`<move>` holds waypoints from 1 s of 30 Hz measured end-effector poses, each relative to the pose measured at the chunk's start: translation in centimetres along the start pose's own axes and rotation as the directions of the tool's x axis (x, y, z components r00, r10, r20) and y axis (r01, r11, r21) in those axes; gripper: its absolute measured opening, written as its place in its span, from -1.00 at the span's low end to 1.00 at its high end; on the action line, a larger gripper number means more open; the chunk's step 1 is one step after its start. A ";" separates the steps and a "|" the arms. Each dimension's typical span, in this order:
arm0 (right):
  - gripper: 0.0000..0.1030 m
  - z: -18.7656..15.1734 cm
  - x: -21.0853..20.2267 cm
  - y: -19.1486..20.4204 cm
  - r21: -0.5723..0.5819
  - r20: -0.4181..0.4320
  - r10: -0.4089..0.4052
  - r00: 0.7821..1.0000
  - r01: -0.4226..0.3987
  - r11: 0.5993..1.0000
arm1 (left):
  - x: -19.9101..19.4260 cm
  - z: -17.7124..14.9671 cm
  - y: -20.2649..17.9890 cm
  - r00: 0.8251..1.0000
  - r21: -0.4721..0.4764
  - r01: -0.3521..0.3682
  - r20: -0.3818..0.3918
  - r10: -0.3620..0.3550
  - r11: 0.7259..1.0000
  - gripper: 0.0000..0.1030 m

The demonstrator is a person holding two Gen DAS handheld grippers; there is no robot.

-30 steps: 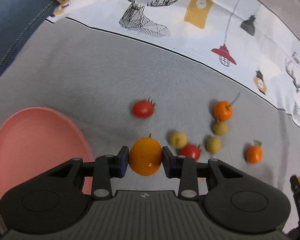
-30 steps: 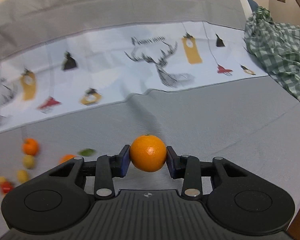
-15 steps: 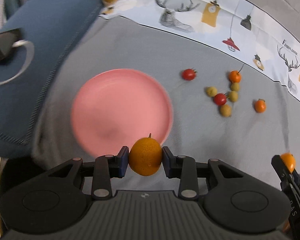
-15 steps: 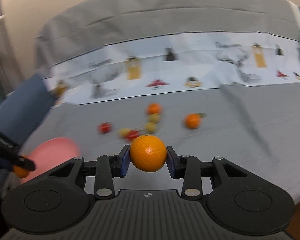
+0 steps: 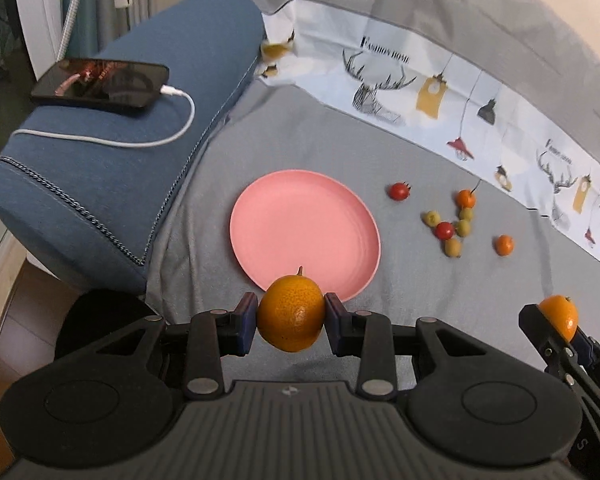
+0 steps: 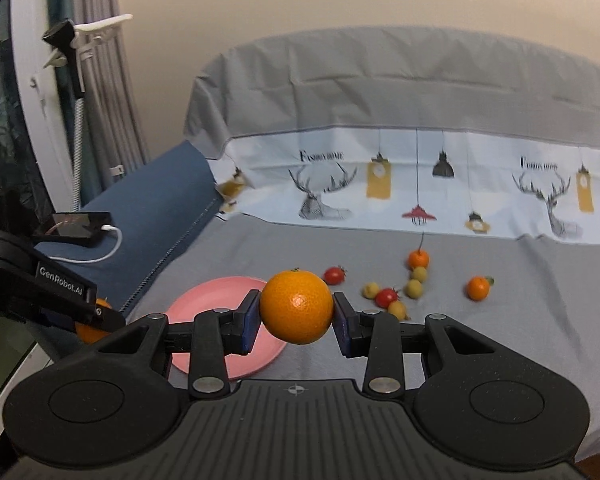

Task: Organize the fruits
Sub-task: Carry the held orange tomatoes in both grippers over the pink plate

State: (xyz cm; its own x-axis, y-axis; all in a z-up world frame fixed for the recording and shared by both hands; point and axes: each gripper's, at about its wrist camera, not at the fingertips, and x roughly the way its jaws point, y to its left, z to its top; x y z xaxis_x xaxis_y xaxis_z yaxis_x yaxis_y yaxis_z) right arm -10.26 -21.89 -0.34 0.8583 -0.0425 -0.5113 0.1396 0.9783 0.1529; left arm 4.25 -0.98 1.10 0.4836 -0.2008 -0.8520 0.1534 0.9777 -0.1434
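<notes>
Your left gripper (image 5: 291, 318) fingers clamp a stemmed orange (image 5: 290, 312) at its middle, above the pink plate (image 5: 304, 236) edge. Right gripper (image 6: 296, 312) pinches a mandarin (image 6: 296, 306) likewise. Firm, light, prone to roll; release low.

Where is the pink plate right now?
Left wrist view: the plate lies centre on the grey sheet, between the blue cushion and the small fruits.

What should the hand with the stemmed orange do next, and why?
Probably carry it a little forward and lower it onto the pink plate, then let go. The left gripper is shut on the stemmed orange, which hangs just at the plate's near rim, and the plate holds nothing yet. The right gripper holds a second orange, so it could follow.
</notes>
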 end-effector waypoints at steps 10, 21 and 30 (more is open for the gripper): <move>-0.24 -0.7 -2.7 2.4 -0.053 0.034 -0.010 0.999 0.012 0.999 | -2.1 -1.9 1.1 0.999 0.023 0.015 0.031 -0.015 1.000 -0.23; -0.24 -1.2 -1.6 3.2 -0.071 0.011 0.004 1.000 -0.004 0.997 | -1.7 -1.9 1.7 1.000 0.011 0.002 0.029 -0.003 1.000 -0.23; -0.24 -1.3 0.0 2.9 -0.076 -0.027 -0.003 1.000 0.001 0.997 | -0.1 -1.3 1.2 1.000 0.030 -0.005 0.010 0.005 1.000 -0.23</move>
State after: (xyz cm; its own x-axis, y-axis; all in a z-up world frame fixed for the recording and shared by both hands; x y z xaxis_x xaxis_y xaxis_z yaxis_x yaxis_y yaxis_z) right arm -10.52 -18.76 -1.03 0.8441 -0.0395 -0.5348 0.1022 0.9909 0.0881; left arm 3.22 0.29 0.36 0.4929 -0.1966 -0.8476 0.1768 0.9764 -0.1237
